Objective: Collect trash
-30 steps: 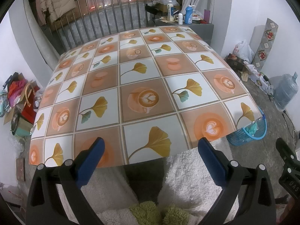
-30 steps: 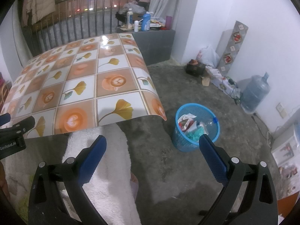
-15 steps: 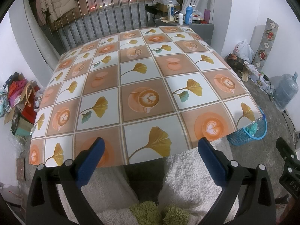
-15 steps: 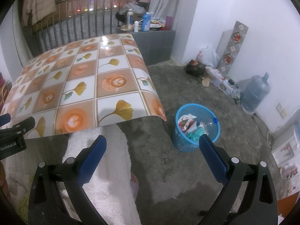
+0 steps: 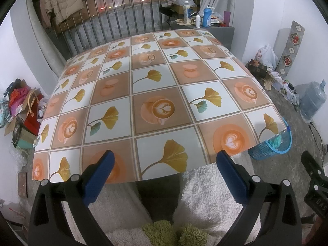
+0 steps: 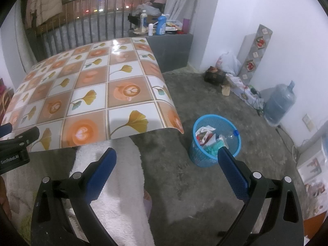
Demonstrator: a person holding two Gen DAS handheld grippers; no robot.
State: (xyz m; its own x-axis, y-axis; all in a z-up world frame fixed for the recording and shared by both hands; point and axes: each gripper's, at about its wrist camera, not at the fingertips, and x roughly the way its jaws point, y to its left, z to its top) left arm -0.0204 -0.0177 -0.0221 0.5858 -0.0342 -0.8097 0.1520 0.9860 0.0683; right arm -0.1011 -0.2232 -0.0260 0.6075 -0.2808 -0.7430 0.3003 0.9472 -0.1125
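Observation:
A blue mesh waste basket (image 6: pixel 201 160) stands on the grey floor right of the table, holding wrappers, teal scraps and a clear bottle. In the left wrist view only part of the basket (image 5: pixel 264 149) shows past the table corner. The table (image 5: pixel 151 94) wears a glossy tile-pattern cloth with nothing lying on it. My left gripper (image 5: pixel 165 165) is open and empty at the table's near edge. My right gripper (image 6: pixel 167 162) is open and empty, held above the floor left of the basket. The left gripper also shows at the left edge of the right wrist view (image 6: pixel 15 143).
A large water jug (image 6: pixel 279 104) stands by the right wall with bags, boxes and cables (image 6: pixel 227 78) along it. A grey counter (image 6: pixel 170 47) with bottles stands behind the table, a metal railing (image 5: pixel 123 20) beyond. Clutter (image 5: pixel 18 110) lies left of the table. White fleece (image 6: pixel 121 184) covers the person's legs.

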